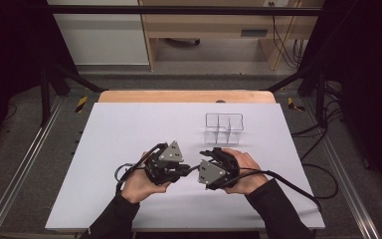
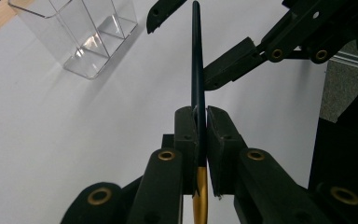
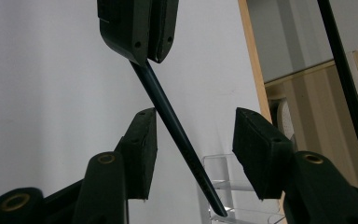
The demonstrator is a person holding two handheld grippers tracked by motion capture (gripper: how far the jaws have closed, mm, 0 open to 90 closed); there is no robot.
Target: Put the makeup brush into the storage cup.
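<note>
The person is standing at the near edge of the white worktop, holding both grippers close together, tips facing each other. The left gripper is clamping a slim dark pen, its pads pressing on the shaft from both sides; a gold section of the pen is showing below the pads. In the high view the left gripper is sitting just beside the right gripper, above the worktop.

The right gripper is standing with its jaws part-way apart around the pen; the shaft is passing slantwise through the gap, lying against or very near the left pad, while the right pad is standing clear of it.

A clear plastic organiser with compartments is sitting on the worktop, a little beyond the right gripper and apart from both hands.
</note>
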